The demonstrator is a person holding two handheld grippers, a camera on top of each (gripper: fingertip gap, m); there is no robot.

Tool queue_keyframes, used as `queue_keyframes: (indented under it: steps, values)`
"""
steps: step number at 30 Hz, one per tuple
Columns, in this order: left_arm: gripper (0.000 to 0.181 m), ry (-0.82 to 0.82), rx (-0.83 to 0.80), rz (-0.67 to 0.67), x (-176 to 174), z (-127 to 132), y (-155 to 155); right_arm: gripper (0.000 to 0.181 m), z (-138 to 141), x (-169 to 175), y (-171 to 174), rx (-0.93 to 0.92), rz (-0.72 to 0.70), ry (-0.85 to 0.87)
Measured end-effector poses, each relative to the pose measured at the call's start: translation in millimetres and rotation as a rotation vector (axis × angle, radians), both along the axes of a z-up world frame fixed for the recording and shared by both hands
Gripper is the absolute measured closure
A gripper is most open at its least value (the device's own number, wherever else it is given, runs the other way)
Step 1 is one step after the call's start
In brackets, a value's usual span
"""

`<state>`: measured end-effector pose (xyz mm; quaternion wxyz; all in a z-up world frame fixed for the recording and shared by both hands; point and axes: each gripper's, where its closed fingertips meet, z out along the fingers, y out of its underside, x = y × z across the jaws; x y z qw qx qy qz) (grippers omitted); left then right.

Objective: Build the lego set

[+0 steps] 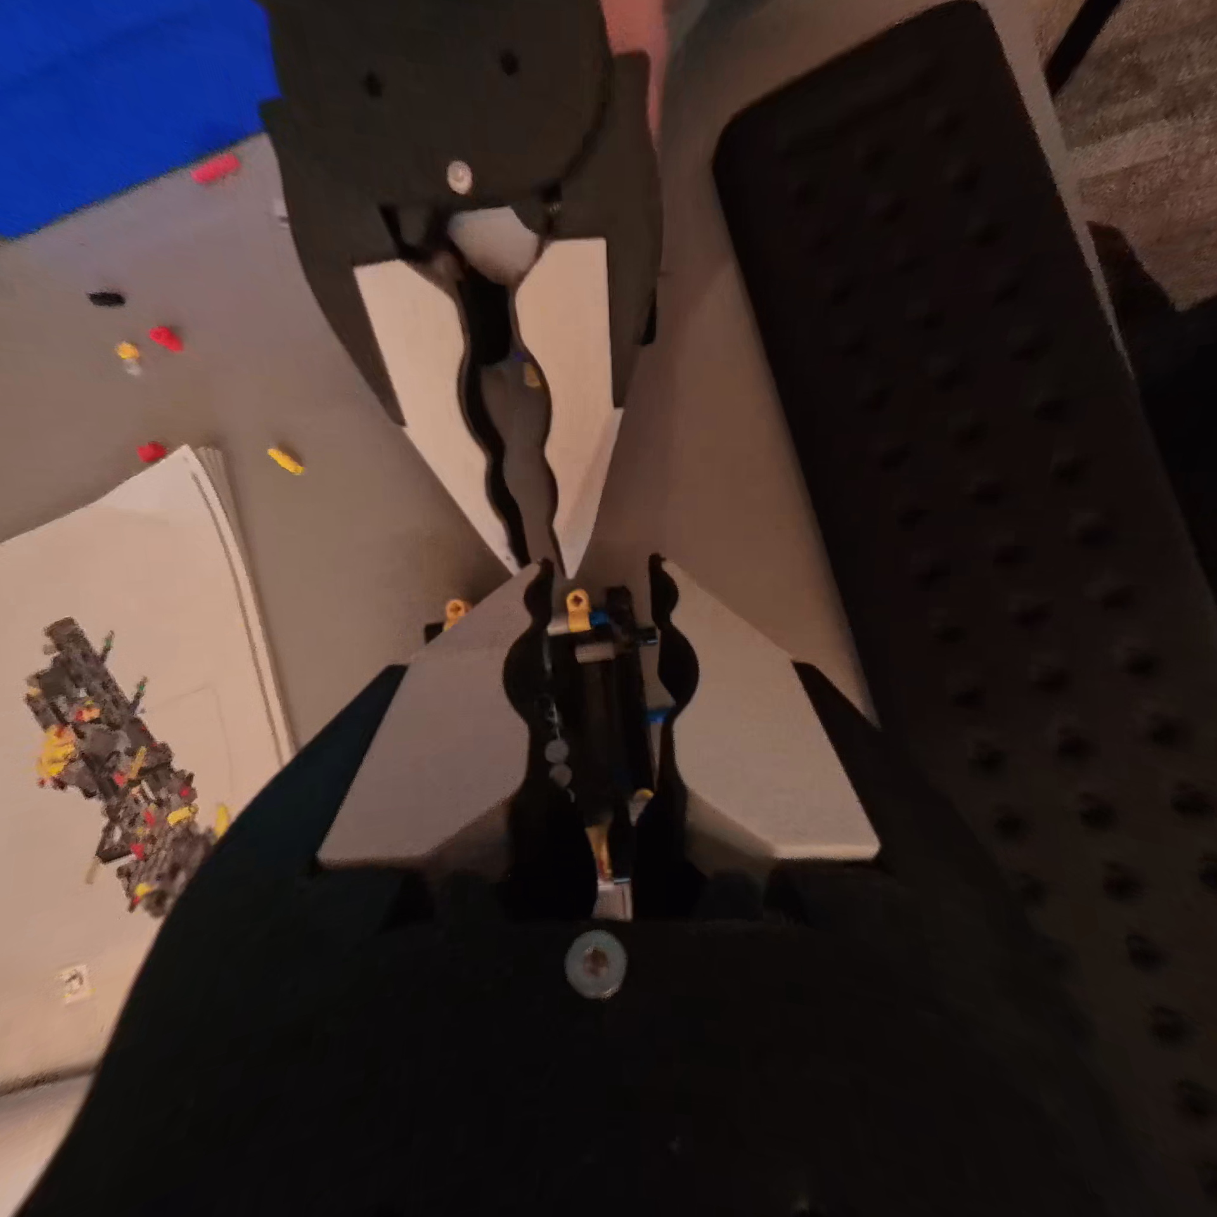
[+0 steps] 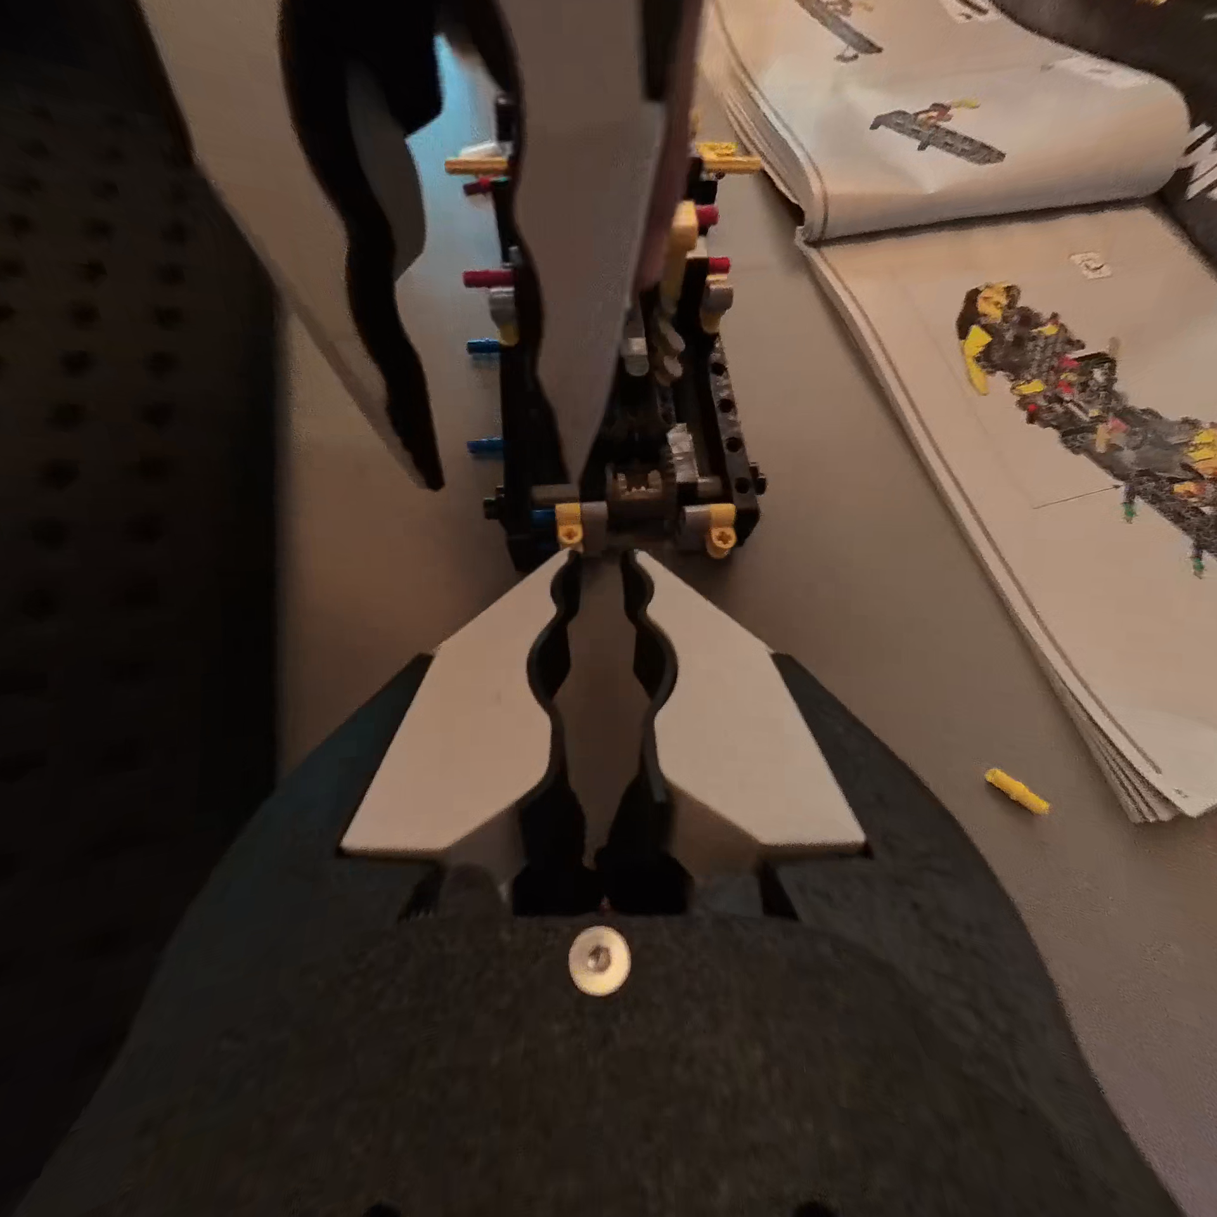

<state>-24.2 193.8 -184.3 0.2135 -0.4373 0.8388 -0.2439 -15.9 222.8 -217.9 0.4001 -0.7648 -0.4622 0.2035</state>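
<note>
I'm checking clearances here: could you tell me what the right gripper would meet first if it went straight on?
Probably the Lego assembly: the right gripper points its nearly closed fingers at its near end, seemingly almost touching.

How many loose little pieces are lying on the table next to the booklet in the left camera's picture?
6, blurry, so some may be missed: a pink one near the blue patch, a black one, a red one, a yellow one, another red and a yellow pin by the booklet.
</note>
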Motion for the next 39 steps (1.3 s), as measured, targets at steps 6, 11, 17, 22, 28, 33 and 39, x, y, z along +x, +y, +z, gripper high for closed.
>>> queue_keyframes:
  steps: [6, 11, 17, 22, 28, 33, 39]
  values:
    - [0.147, 0.091, -0.051, -0.033, -20, 4, 1, 0.168, 0, -9, -3, -0.008, 0.035, 0.032]
    - [0.148, 0.122, 0.047, -0.018, -22, -21, 8, 0.168, -8, -11, -2, -0.026, 0.045, 0.007]
    - [0.154, 0.125, 0.120, -0.051, -23, -28, 12, 0.171, -8, -14, -2, -0.023, 0.066, 0.015]
    - [0.159, 0.112, 0.164, -0.061, -20, -31, 13, 0.175, -9, -16, -1, 0.004, 0.069, -0.013]
    - [0.161, 0.107, 0.201, -0.060, -19, -33, 15, 0.175, -11, -12, -3, -0.027, 0.071, -0.025]
    - [0.161, 0.099, 0.191, -0.053, -17, -33, 15, 0.175, -11, -12, -3, -0.026, 0.073, -0.012]
    - [0.158, 0.083, 0.106, -0.040, -21, -20, 18, 0.145, 0, -8, -9, 0.027, 0.091, -0.015]
